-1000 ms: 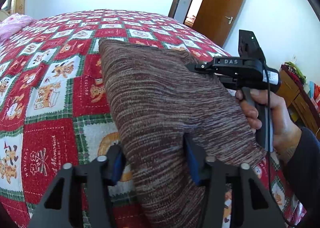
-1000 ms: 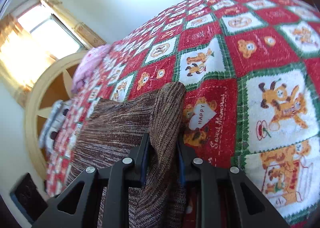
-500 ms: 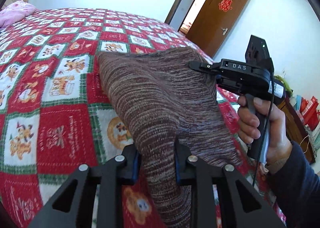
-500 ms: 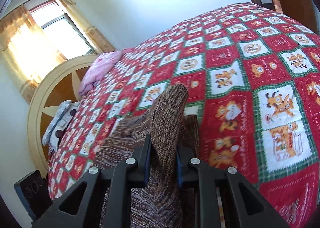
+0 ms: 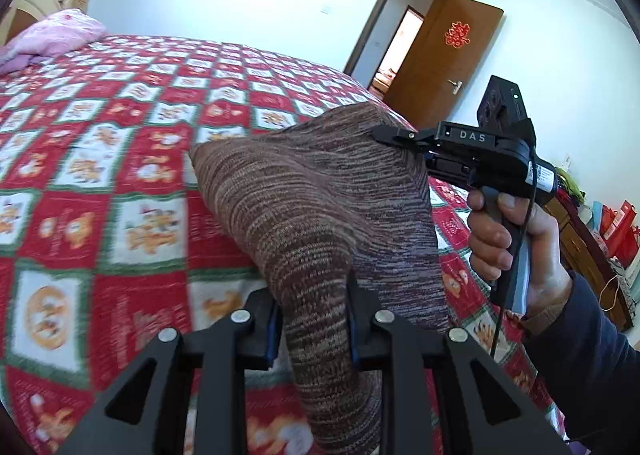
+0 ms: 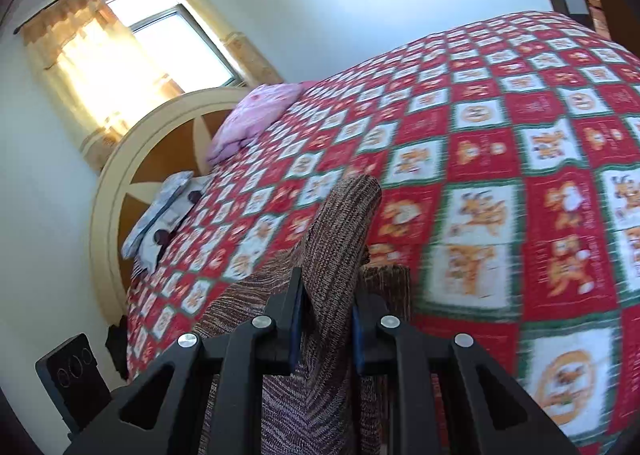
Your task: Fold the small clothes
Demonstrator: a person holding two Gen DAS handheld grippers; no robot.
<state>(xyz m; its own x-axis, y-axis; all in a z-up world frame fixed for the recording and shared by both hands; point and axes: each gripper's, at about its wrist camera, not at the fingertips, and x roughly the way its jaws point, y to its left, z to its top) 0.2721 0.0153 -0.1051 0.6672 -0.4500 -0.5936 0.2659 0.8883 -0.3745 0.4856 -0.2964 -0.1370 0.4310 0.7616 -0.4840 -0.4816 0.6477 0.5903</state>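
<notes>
A brown striped knit garment [image 5: 320, 191] hangs lifted above the red patchwork bedspread [image 5: 100, 143], stretched between both grippers. My left gripper [image 5: 310, 307] is shut on its near corner. My right gripper [image 5: 384, 133], seen from the side in the left wrist view, pinches the far corner. In the right wrist view the right gripper [image 6: 326, 319] is shut on a bunched fold of the garment [image 6: 340, 239], whose lower part hangs below the fingers. The bedspread [image 6: 500, 175] lies beyond it.
A pink pillow [image 5: 56, 35] and a grey patterned pillow [image 6: 164, 211] lie by the rounded headboard [image 6: 132, 175]. An open wooden door [image 5: 444, 67] stands past the bed. A dresser with red bags [image 5: 612, 231] is at the right.
Both grippers have risen, lifting the garment off the bedspread. The left gripper, open around the near corner a second ago, has closed on it.
</notes>
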